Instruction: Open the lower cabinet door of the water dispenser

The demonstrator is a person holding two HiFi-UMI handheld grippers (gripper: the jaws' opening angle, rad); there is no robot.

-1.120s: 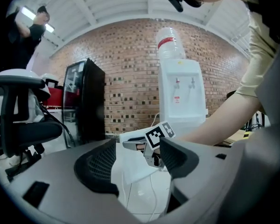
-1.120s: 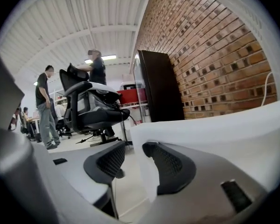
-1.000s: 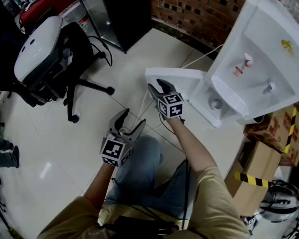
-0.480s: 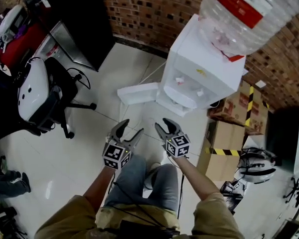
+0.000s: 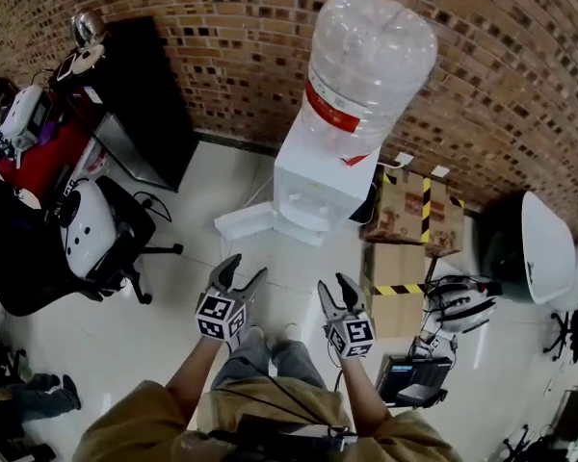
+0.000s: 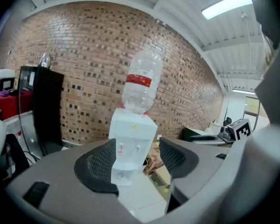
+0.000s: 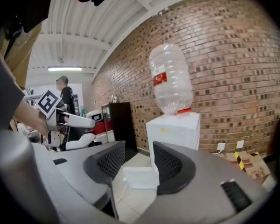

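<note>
Brick walling (image 5: pixel 222 17) closed the far side of the room, and pale floor tiles (image 5: pixel 173 301) ran from it to our feet. We held the left gripper (image 5: pixel 243 269) with its jaws spread and nothing between them; in the left gripper view (image 6: pixel 137 160) only the distant dispenser showed through the gap. Our right gripper (image 5: pixel 334 292) had its jaws parted too, gripping nothing, and the right gripper view (image 7: pixel 135 164) looked through them at the far-off door. We carried both grippers side by side before our chest, forearms bare and elbows bent, tilted slightly down and aimed at the far wall.

Well apart from both stood the water dispenser (image 5: pixel 313 186) against the brick, a clear bottle (image 5: pixel 366 65) upended on top. Its lower cabinet door (image 5: pixel 246 221) stood swung open to the left of the base, over the tiles. Open floor lay between us and it.

Cardboard boxes (image 5: pixel 409 210) with yellow and black tape sat just right of the dispenser. To the left stood a black cabinet (image 5: pixel 149 94), and nearer us an office chair (image 5: pixel 106 239).
</note>
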